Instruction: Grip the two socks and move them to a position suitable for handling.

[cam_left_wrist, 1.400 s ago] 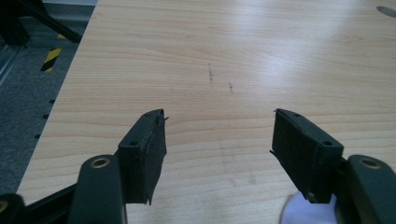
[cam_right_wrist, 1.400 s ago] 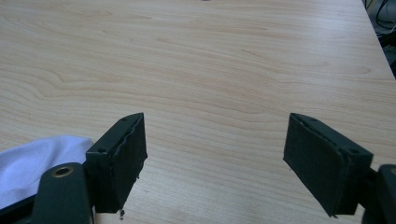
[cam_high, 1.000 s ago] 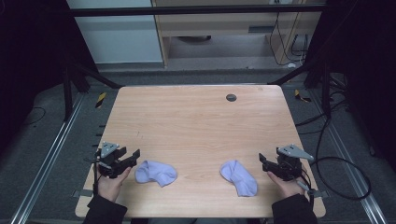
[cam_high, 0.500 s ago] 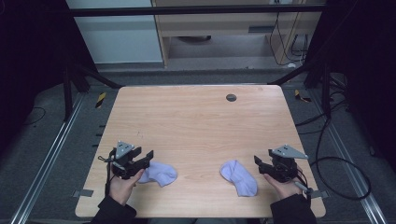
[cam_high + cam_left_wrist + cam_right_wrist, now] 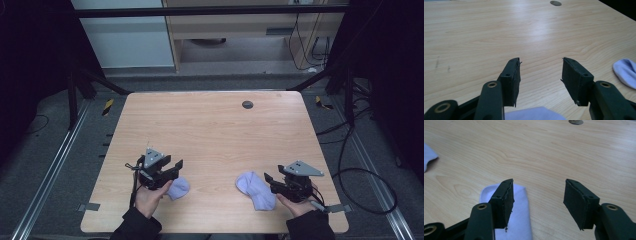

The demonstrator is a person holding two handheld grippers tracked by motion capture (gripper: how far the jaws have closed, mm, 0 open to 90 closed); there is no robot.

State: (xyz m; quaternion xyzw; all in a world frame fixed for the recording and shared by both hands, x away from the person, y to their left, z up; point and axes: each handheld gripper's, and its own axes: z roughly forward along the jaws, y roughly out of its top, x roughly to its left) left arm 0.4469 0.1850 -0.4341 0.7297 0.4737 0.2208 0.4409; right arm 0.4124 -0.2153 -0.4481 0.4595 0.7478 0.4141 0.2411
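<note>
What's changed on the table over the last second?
The left tool slid right, from beside the left sock to over it. The right tool crept left onto the right sock. Both tools' jaws have been closing but stand open, gripping nothing. Both socks and the table stayed put.

Two pale lilac socks [image 5: 256,190] [image 5: 178,188], black grippers [image 5: 172,167] [image 5: 269,181] — grey top plates, light wood-grain table [image 5: 210,130] — dark round hole [image 5: 247,104]
</note>
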